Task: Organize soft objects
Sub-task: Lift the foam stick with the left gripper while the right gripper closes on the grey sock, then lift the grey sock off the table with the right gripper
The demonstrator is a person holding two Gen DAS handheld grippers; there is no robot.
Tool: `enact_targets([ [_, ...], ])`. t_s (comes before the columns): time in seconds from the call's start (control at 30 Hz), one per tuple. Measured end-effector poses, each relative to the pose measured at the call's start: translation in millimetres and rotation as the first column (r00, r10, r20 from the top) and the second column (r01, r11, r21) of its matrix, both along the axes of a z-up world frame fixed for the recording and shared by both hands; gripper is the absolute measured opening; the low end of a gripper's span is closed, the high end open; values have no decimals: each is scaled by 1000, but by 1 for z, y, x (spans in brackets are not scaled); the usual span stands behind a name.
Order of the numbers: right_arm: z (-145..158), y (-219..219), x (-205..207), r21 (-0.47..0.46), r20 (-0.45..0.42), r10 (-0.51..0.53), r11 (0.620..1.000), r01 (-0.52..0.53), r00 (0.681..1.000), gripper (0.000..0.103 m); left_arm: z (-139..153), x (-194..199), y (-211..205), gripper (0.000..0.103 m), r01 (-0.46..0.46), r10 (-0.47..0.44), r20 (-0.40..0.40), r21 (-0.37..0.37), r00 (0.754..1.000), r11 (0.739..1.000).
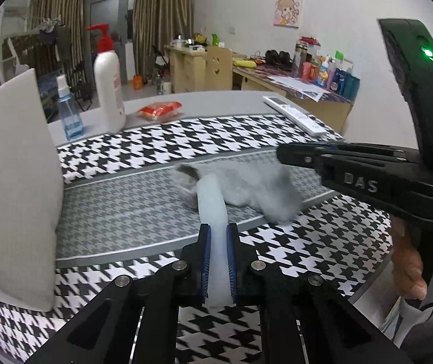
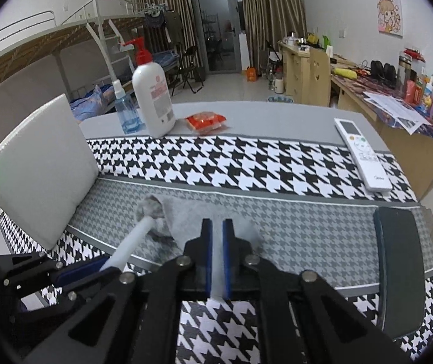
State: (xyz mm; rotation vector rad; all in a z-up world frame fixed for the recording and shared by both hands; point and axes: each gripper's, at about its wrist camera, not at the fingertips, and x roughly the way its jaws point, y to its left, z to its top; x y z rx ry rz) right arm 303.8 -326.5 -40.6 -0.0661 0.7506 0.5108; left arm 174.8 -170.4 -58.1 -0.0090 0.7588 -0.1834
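While the left gripper (image 1: 218, 261) clamps a pale white strip (image 1: 213, 212) between its pads, the strip's long axis runs straight ahead of the fingers to the grey fluffy cloth (image 1: 246, 188), with the right gripper (image 1: 322, 157) reaching over the cloth from the right.

From the right wrist, the right gripper (image 2: 217, 257) is nearly closed, pinching the cloth (image 2: 174, 209), which spreads ahead and left of its fingertips; the strip (image 2: 134, 242) angles in from the lower left.

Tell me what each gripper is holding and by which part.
Left gripper grips the white handle of a grey duster near its end. Right gripper is nearly closed; whether it pinches the duster is unclear.
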Motion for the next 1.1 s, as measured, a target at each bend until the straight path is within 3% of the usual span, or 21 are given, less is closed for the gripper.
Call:
enact_targets([
  [0.43,16,15,-16,-20,61,49,999,-48,997,9,13,-5,27,11,-58,58,48,5,997,998],
  [0.53,6,24,-9,-35,31,58,998,-57,998,24,15,-5,31,11,-68,68,53,5,996,998],
  [0.6,-3,30,-3,-58,14,56,997,-55,998,45,15,-5,34,11,-74,73,56,12,996,997],
  [1.03,-36,38,24,-97,-82,39,994,-47,996,49,8,4,38,11,-62,62,30,2,998,998],
  [1.1,-40,39,25,-101,-92,42,994,-52,995,55,8,6,38,11,-55,55,26,1,998,999],
])
